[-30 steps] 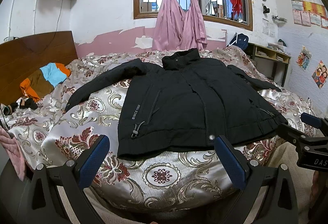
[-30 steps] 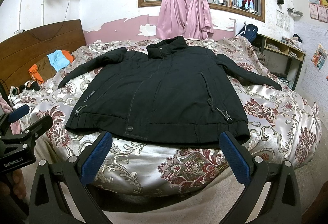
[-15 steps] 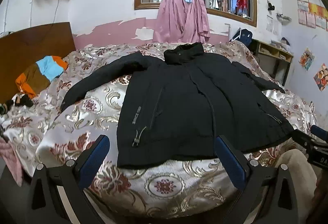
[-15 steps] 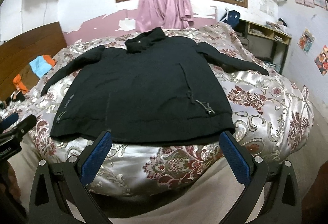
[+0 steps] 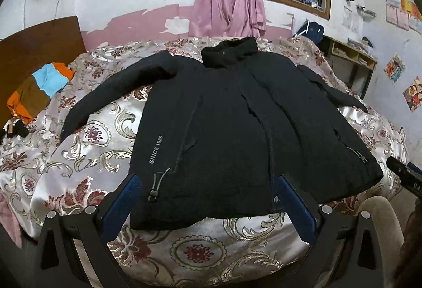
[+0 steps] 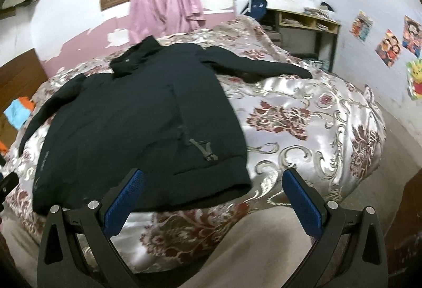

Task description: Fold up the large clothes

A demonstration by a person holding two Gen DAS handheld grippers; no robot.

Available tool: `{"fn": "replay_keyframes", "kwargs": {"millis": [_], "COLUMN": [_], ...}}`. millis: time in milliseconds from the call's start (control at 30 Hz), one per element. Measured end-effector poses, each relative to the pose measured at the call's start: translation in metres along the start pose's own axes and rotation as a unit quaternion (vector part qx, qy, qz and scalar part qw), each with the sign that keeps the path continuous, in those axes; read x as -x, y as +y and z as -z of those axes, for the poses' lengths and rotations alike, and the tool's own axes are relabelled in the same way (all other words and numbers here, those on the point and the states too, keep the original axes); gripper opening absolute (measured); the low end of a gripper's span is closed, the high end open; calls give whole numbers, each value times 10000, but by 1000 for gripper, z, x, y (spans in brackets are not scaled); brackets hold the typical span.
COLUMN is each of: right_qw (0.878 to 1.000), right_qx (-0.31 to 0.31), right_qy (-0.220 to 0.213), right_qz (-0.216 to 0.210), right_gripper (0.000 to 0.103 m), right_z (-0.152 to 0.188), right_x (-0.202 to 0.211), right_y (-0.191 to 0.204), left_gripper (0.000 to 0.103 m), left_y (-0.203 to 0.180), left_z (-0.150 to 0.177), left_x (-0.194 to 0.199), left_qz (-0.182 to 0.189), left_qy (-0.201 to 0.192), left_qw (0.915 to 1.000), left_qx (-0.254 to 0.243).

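Observation:
A large black jacket (image 5: 237,130) lies flat and face up on the bed, collar toward the window, both sleeves spread out. It also shows in the right wrist view (image 6: 137,114). My left gripper (image 5: 208,206) is open, just above the jacket's near hem, left of its middle. My right gripper (image 6: 211,203) is open, near the hem's right corner, over the bed edge. The right gripper's tip shows at the right edge of the left wrist view (image 5: 403,174).
The bed has a shiny floral cover (image 5: 87,156). Folded orange, blue and brown clothes (image 5: 39,90) lie by the wooden headboard (image 5: 34,45). A desk with shelves (image 6: 308,24) stands by the far right wall. Pink curtains (image 5: 229,3) hang at the window.
Both grippers have moved closer to the jacket's hem. The right gripper has swung to the right, toward the hem's right corner. Both stay open.

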State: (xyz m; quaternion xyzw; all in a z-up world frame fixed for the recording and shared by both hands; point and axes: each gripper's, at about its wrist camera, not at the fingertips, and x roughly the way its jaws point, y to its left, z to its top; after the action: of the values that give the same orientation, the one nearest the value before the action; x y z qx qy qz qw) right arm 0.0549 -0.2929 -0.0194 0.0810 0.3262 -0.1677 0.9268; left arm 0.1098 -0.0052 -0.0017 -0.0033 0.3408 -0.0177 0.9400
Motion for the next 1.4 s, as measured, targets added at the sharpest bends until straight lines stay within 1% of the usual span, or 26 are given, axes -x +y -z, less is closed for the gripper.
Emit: {"fn": "replay_keyframes", "kwargs": {"millis": [100, 200, 300, 533, 633, 733, 767, 867, 900, 933, 1000, 1033, 1100, 1167, 1200, 1233, 1300, 1367, 1400], "right_qw": [9999, 9997, 9997, 9989, 9974, 9947, 9940, 9908, 9903, 9896, 9861, 9829, 9775, 9756, 9748, 9742, 9717, 9672, 9653], "right_qx": [-30, -33, -83, -191, -410, -762, -933, -1337, -1373, -1417, -1618, -1791, -2079, -2177, -2203, -2226, -2335, -2516, -2577], "right_qy": [14, -4, -51, -296, -458, -570, -478, -193, -151, -93, -59, -40, -24, 166, 251, 292, 303, 204, 136], "right_qz": [149, 260, 242, 322, 370, 397, 323, -93, -157, -249, -380, -419, -351, -253, -238, -218, -167, -295, -405], "right_gripper": [102, 102, 102, 102, 102, 102, 102, 102, 102, 102, 102, 102, 102, 102, 102, 102, 102, 102, 102], "right_z": [-8, -20, -35, -76, -96, -124, -135, -164, -171, -183, -198, -205, -212, -211, -208, -206, -201, -202, -203], "right_x": [-8, -15, -23, -57, -79, -109, -123, -164, -173, -190, -216, -232, -264, -292, -307, -318, -333, -346, -355], "right_y": [-5, -10, -16, -31, -41, -54, -58, -66, -66, -65, -68, -72, -82, -90, -95, -100, -110, -127, -134], "left_gripper": [103, 103, 103, 103, 103, 103, 103, 103, 103, 103, 103, 103, 103, 103, 103, 103, 103, 103, 103], "left_y": [-3, -9, -17, -44, -56, -63, -67, -78, -84, -87, -97, -103, -117, -134, -144, -157, -180, -198, -212], "left_z": [-8, -22, -41, -77, -93, -109, -115, -134, -142, -146, -158, -166, -180, -194, -202, -213, -231, -244, -252], "left_x": [-8, -20, -33, -57, -72, -86, -91, -107, -115, -120, -136, -149, -172, -194, -204, -216, -234, -250, -263], "left_qz": [28, -92, -232, -477, -613, -720, -772, -879, -903, -914, -830, -684, -462, -364, -317, -194, 66, 298, 456], "left_qy": [87, 233, 332, 234, 221, 199, 170, 100, 68, 56, 89, 116, 204, 239, 186, 64, -137, -182, -128], "left_qw": [10000, 9997, 9991, 9981, 9969, 9959, 9955, 9943, 9938, 9936, 9942, 9955, 9965, 9957, 9949, 9941, 9934, 9936, 9935], "left_qx": [2, -35, -84, -325, -443, -504, -524, -597, -639, -660, -671, -645, -667, -816, -938, -1068, -1134, -1074, -1033]}}
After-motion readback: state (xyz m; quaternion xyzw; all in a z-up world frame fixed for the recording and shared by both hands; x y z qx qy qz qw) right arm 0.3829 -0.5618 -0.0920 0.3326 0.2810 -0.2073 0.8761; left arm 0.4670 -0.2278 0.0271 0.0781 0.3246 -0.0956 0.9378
